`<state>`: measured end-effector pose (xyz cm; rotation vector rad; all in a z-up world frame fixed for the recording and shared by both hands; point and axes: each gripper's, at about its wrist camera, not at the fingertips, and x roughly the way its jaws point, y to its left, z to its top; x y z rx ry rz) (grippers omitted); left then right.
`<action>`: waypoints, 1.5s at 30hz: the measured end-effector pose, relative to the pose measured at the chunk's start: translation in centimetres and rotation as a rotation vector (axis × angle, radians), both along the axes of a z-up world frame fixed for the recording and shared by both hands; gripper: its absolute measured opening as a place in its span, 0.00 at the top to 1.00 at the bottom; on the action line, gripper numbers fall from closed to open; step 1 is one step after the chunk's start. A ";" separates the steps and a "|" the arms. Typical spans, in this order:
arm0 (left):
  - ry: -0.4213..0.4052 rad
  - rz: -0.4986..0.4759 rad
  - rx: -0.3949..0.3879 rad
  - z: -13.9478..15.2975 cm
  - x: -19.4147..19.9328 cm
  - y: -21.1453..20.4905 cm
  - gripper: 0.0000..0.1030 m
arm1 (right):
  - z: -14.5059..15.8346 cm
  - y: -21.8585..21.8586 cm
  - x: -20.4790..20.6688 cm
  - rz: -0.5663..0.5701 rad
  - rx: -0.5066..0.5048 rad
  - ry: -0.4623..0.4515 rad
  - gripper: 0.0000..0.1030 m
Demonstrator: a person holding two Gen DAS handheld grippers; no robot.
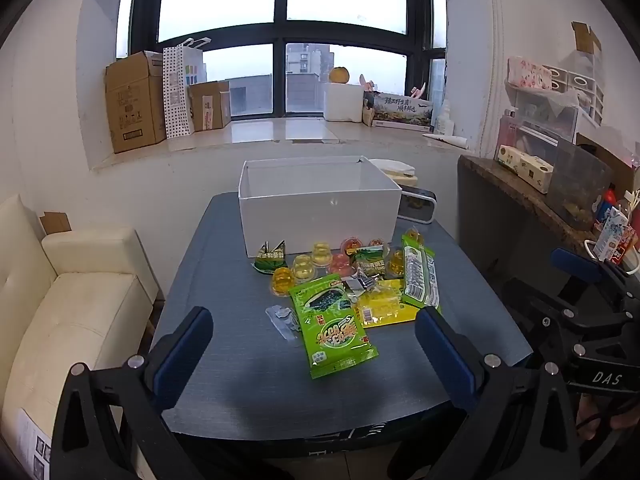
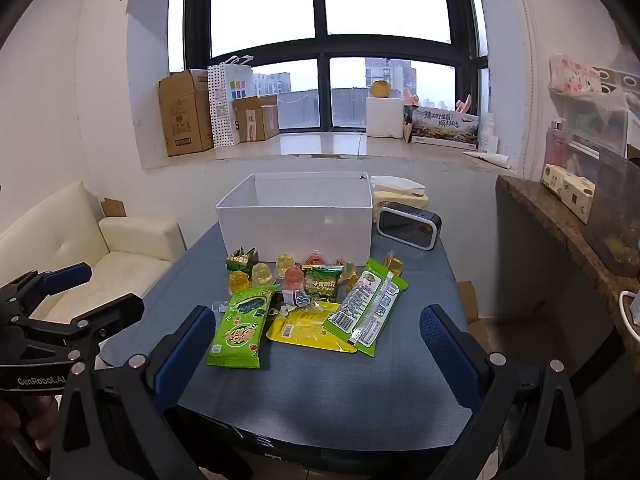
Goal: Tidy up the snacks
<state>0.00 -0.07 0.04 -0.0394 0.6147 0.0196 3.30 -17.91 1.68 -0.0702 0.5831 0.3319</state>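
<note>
We see the snacks heaped in a loose pile on the dark grey surface (image 1: 224, 380), just in front of the white open-topped box (image 1: 318, 216). Nearest us lies the bright green seaweed packet (image 1: 332, 328), with a yellow flat packet (image 1: 384, 308) beside it and a long green-and-white packet (image 1: 418, 276) leaning across that one's right end. Behind them sit several small jelly cups (image 1: 306, 268) in yellow and pink, a green pea packet (image 2: 320, 284) and a small triangular green packet (image 1: 272, 258), close to the box's front wall. The left hand-held gripper (image 1: 314, 356) hangs above the near edge of the surface, its jaws spread wide with nothing between them. The right hand-held gripper (image 2: 318, 356) hangs alongside it, likewise released and empty. A dark clock with a pale frame (image 2: 408, 230) stands to the right of the box, and a cream sofa (image 1: 76, 304) sits to the left of the surface.
</note>
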 end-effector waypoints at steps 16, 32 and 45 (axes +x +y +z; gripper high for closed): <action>0.000 -0.003 -0.007 -0.1 0.0 -0.1 0.00 | 0.1 0.0 -0.1 0.000 0.003 0.000 0.00; 0.001 -0.004 -0.006 -0.2 0.0 -0.1 0.00 | 0.1 -0.1 -0.1 -0.001 0.003 0.001 0.00; 0.002 -0.004 -0.004 -0.3 0.0 -0.2 0.00 | 0.0 -0.1 -0.2 -0.001 0.002 0.002 0.00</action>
